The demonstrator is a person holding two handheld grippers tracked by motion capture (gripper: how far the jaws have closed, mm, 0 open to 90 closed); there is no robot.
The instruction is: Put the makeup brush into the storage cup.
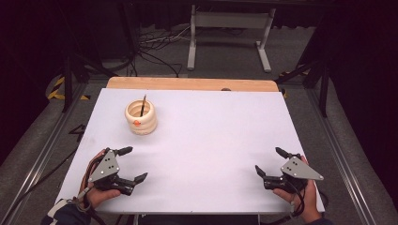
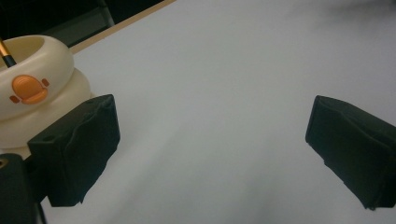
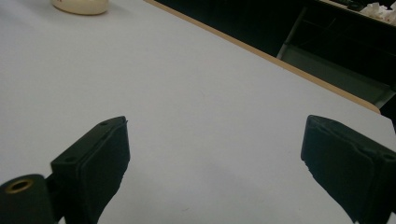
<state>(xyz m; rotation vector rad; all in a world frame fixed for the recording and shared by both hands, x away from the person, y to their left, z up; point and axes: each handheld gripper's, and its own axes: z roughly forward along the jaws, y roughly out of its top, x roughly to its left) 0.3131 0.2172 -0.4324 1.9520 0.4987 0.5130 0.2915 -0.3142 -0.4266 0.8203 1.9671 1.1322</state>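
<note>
**Cup waits, both grippers empty**

From above, the cup (image 1: 141,118) holding a brush (image 1: 142,106) sits far left; the left gripper (image 1: 130,164) and right gripper (image 1: 271,161) stay near, jaws spread.

Left gripper view: the cup sits just beside one jaw. A careless bump could tip it.

Right gripper view: the cup sits far off.

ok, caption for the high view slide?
Both grippers, left and right, open on the white table; cream holder with pen far left.

High overhead view; two low gripper views sharing the white table (image 1: 206,136).
</note>
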